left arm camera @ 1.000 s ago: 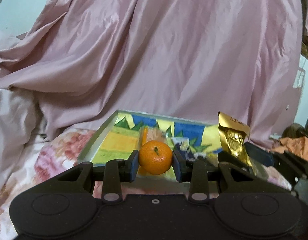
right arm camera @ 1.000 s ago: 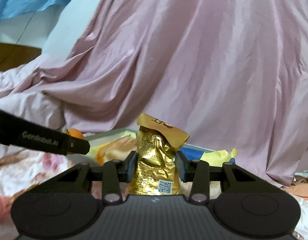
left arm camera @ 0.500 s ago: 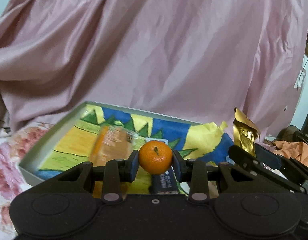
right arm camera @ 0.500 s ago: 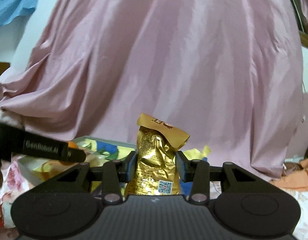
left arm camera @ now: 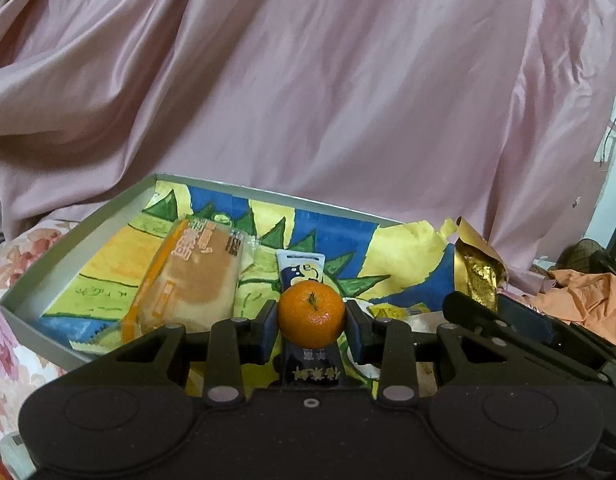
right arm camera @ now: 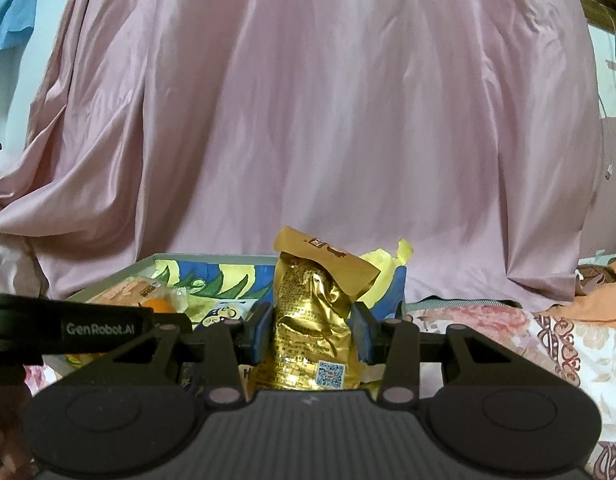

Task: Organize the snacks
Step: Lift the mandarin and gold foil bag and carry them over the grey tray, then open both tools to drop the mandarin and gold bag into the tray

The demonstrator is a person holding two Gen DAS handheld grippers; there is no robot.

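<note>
Both grippers have closed in on the tray since the earlier frames; it now fills the lower middle of the left wrist view, and the bedding that showed at left is mostly out of frame.

Left gripper (left arm camera: 311, 322): pads clamped on the mandarin (left arm camera: 311, 315), one pad on each flank, stem facing the camera. Fruit hangs over the near part of the tray (left arm camera: 36, 280), above a blue-and-white sachet (left arm camera: 302, 270) lying on the patterned liner. Height above the sachet cannot be told.

Right gripper (right arm camera: 313, 330): pads pinching the gold foil packet (right arm camera: 314, 320) at mid-height; packet upright, top flap folded over. It sits at the right end of the tray, seemingly over the rim, where a yellow liner corner (right arm camera: 382, 272) sticks up.

Already in the tray: a wrapped bread bun (left arm camera: 192, 280) along the left side, the sachet beside it.

Around: pink satin sheet (left arm camera: 308, 80) draped behind, floral bedding (right arm camera: 548, 340) under and to the right of the tray.

Judgement: both items look to be at the placing step.

Risks:
- Mandarin is round; released from height it could roll across the liner or bounce off the sachet.
- Foil is crumpled and slick; released upright it may topple, possibly outward over the rim.
- The grippers are close together; one could knock the other.
- The raised liner corner could snag the packet.
</note>
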